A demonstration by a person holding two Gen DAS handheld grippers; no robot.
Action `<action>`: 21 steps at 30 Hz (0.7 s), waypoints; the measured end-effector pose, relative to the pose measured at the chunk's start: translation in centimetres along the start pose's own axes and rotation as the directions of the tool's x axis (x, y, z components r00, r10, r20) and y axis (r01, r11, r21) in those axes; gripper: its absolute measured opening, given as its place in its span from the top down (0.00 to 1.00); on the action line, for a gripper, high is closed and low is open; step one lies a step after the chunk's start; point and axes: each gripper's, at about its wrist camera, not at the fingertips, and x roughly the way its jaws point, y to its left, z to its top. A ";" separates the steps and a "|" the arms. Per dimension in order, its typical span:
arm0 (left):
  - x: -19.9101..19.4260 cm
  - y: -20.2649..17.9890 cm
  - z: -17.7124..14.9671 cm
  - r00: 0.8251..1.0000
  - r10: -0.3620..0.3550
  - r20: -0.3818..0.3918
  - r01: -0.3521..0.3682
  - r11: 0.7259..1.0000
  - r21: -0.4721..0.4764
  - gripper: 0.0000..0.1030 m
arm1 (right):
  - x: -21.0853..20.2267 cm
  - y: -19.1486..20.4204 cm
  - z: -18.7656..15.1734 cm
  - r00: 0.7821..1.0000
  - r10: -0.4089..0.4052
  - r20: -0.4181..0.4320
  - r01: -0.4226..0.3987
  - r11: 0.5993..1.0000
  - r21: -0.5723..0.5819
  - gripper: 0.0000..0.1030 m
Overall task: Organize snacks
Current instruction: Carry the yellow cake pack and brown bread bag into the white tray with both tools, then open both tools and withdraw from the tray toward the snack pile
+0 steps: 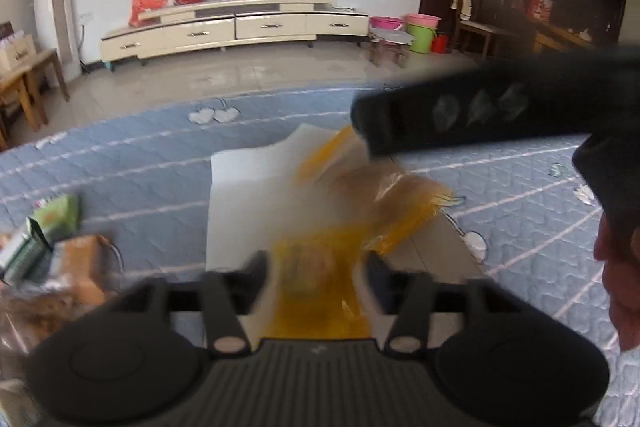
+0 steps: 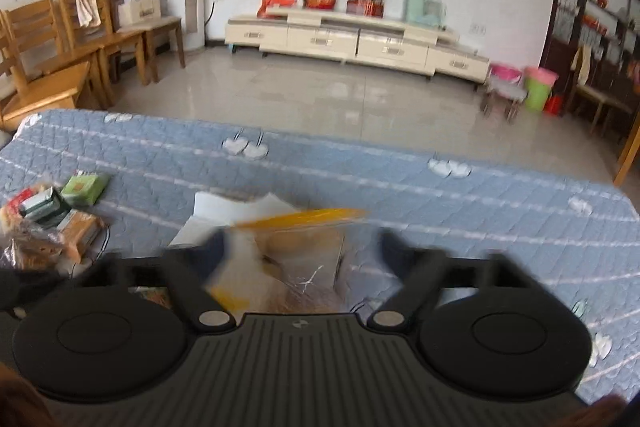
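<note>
Both claws point(image 1: 316, 267) point(image 2: 300, 247) spread over yellow-edged clear plastic snack bags point(image 1: 384, 187) | loose packets point(image 2: 52, 223) remained unsorted on blue quilted bed point(image 2: 400, 167)

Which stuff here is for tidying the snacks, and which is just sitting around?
For the job: yellow snack packets, white box, snack pile.

Just around: blue quilt, TV cabinet, wooden chairs, buckets.

Both wrist cameras look forward, close above the blue quilt point(image 1: 120, 163) point(image 2: 360, 171), sharing the white cabinet point(image 1: 236, 27) point(image 2: 356, 39) behind.
</note>
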 end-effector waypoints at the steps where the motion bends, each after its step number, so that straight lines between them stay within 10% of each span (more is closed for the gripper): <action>1: -0.3 0.0 -0.2 1.000 -0.011 0.007 0.011 1.000 -0.005 0.28 | -0.5 -0.1 0.0 1.000 -0.006 0.020 0.005 1.000 0.007 0.00; 7: -2.9 0.0 -1.5 0.999 0.038 0.014 -0.038 0.999 -0.027 0.05 | -4.4 -0.7 -0.7 0.996 -0.036 0.084 0.031 0.998 0.063 0.00; 21: -10.1 0.6 -4.8 0.988 0.156 0.018 -0.156 0.988 -0.022 0.01 | -12.1 2.3 -5.9 0.985 -0.146 0.096 0.136 0.985 0.109 0.00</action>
